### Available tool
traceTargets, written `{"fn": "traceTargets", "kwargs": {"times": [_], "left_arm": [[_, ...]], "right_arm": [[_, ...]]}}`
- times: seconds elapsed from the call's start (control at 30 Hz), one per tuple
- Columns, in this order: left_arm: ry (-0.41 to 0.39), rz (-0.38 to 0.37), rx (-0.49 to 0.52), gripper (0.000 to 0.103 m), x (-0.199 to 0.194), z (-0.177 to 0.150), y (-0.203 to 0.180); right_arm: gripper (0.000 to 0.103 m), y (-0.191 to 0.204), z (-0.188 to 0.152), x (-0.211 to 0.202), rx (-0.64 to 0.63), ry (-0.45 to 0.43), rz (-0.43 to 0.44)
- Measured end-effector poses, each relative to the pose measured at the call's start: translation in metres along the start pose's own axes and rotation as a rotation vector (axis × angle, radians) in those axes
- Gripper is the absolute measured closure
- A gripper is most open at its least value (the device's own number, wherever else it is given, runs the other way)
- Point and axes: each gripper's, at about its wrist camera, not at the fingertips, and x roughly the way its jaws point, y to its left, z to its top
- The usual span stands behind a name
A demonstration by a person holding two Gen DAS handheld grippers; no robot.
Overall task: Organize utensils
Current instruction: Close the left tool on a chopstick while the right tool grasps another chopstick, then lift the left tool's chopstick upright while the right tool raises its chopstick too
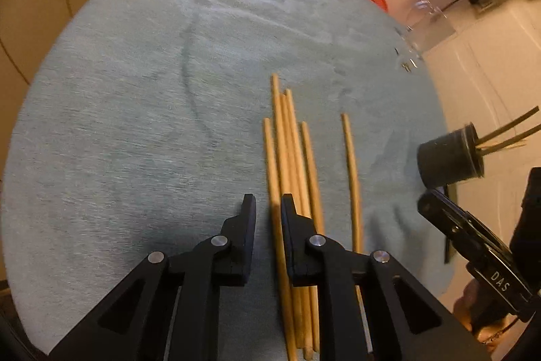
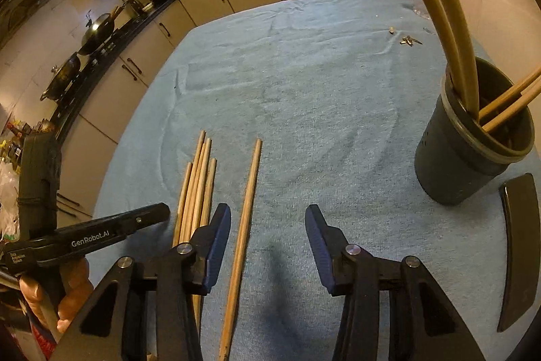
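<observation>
In the left wrist view, the left gripper (image 1: pixel 267 212) sits low in the frame, fingers a little apart over the bundle of chopsticks (image 1: pixel 290 158) lying on the blue-clothed bench (image 1: pixel 135 90); a single chopstick (image 1: pixel 351 178) lies just right of it. The dark holder (image 1: pixel 446 158) stands at the right edge.

In the right wrist view, the right gripper (image 2: pixel 267 225) has fingers wide apart, nothing between them but cloth, with the single chopstick (image 2: pixel 245 225) just inside its left finger. The holder (image 2: pixel 470 144), at right, carries chopsticks.

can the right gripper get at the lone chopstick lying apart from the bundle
Probably yes. The right gripper is open, and the lone chopstick lies on the cloth between its fingers with nothing over it. The bundle lies apart to the left.
</observation>
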Motion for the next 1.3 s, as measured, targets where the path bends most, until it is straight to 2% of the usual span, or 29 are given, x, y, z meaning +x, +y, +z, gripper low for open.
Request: {"fn": "traceTargets", "kwargs": {"times": [0.13,0.33,0.6,0.73,0.87,1.0,1.13,1.2,1.23,1.3], "left_arm": [[0.015,0.022,0.025,0.089,0.007,-0.001,-0.01],[0.007,0.105,0.051,0.09,0.016,0.0,-0.02],[0.007,0.1,0.049,0.089,0.011,-0.001,-0.012],[-0.001,0.15,0.074,0.089,0.015,0.0,-0.021],[-0.014,0.165,0.075,0.096,0.011,-0.004,-0.014],[-0.029,0.167,0.047,0.096,0.002,-0.01,0.003],[-0.04,0.164,0.029,0.096,-0.003,-0.012,0.013],[-0.04,0.158,0.033,0.096,-0.004,-0.013,0.014],[-0.041,0.158,0.035,0.096,-0.004,-0.014,0.014],[-0.044,0.159,0.042,0.096,-0.006,-0.015,0.017]], "right_arm": [[0.053,0.004,-0.002,0.0,-0.007,0.003,0.006],[0.053,0.002,-0.001,0.002,-0.015,0.011,0.0],[0.053,0.0,0.001,0.013,-0.018,0.046,-0.01],[0.053,0.002,0.005,0.021,-0.012,0.064,-0.017],[0.053,0.005,0.011,0.031,-0.018,0.093,-0.042],[0.061,0.01,0.019,0.048,-0.032,0.158,-0.044],[0.074,0.016,0.027,0.07,-0.033,0.214,-0.044],[0.075,0.023,0.03,0.08,-0.062,0.231,-0.069],[0.08,0.027,0.031,0.084,-0.077,0.24,-0.085],[0.083,0.033,0.033,0.088,-0.113,0.246,-0.116]]}}
